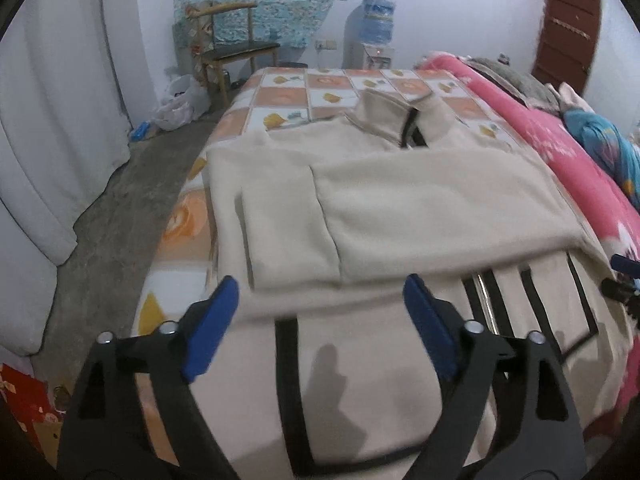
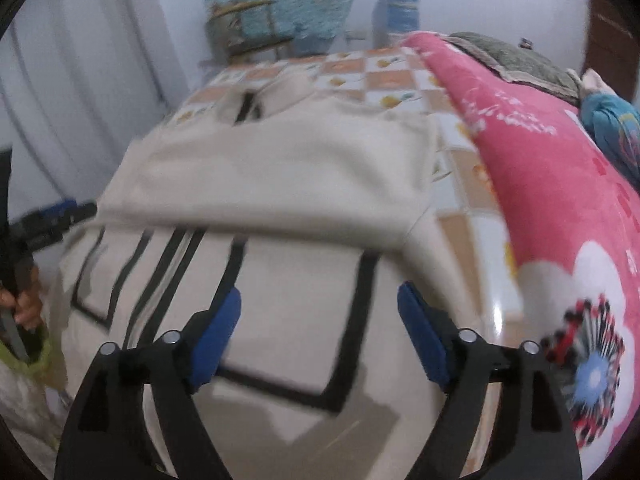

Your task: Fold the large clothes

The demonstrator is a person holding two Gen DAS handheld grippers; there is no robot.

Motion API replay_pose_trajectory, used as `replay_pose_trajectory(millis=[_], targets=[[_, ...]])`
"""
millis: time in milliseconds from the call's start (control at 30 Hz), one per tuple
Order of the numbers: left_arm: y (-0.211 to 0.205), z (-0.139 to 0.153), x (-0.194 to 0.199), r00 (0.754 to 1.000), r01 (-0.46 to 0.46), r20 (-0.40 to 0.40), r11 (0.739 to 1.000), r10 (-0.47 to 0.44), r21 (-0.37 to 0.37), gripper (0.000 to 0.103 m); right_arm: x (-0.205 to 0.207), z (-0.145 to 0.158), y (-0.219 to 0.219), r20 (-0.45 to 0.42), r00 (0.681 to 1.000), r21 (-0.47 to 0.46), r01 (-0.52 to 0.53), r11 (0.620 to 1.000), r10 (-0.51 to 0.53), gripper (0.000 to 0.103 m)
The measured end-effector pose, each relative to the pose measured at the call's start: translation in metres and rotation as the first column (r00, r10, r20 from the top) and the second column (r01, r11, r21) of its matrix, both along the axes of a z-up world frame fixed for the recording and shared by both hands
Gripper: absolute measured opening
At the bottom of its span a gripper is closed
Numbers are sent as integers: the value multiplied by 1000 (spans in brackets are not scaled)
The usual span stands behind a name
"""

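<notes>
A cream jacket (image 1: pixel 420 208) with black trim lies flat on the bed, its collar (image 1: pixel 384 116) at the far end. Both sleeves are folded across the chest, forming a cream band over the black-lined lower half (image 2: pixel 288 320). My left gripper (image 1: pixel 320 292) stands open above the jacket's lower left part, with nothing between its blue pads (image 1: pixel 208 332). My right gripper (image 2: pixel 320 296) is open over the lower right part, also holding nothing. Each gripper shows at the edge of the other's view, and a hand (image 2: pixel 24 304) grips the left one's handle.
The bed has an orange-and-white checked sheet (image 1: pixel 288 92). A pink flowered blanket (image 2: pixel 540 184) is heaped along its right side. White curtains (image 1: pixel 52 120) and bare floor (image 1: pixel 120 216) lie to the left. A wooden chair (image 1: pixel 236 52), a water dispenser (image 1: pixel 374 36) and a door (image 1: pixel 568 36) stand at the far wall.
</notes>
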State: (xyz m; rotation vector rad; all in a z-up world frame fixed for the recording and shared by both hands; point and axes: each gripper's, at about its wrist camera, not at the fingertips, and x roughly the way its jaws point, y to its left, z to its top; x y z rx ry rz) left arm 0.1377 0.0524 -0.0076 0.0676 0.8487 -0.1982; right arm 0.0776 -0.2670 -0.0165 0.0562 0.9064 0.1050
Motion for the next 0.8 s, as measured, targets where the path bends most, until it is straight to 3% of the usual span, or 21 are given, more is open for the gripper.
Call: replay_pose_trajectory(millis=[100,233,400,467,633,800], targets=[[-4,-6,-25,999,6,-34,1000,-5,15,85,-17,-10,19,-23,999,-27,-26,999,26,83],[-7,-24,-52,997,-9,-74,1000,11,21,86,-35,-27,35,-78,996,31,-45,999,47,87],[-13,-55,-63,985,-37,-168,999,42,34,90,-41,-43,47,-94,995,-14,-35,999,34,91],[-14,-58,-68,989,-66,-132,996,73,59,95,-39,-49,51,-88,996,-45,-32,998,28,95],[-10,-60,-71,986,-92,-138,995,95,30,95,-40,-54,64,-63,998,-141,-35,989,26,96],[-12,-60,-76,986,-110,-119,993,113,30,95,-43,-55,62,-43,999,-138,-23,990,17,96]])
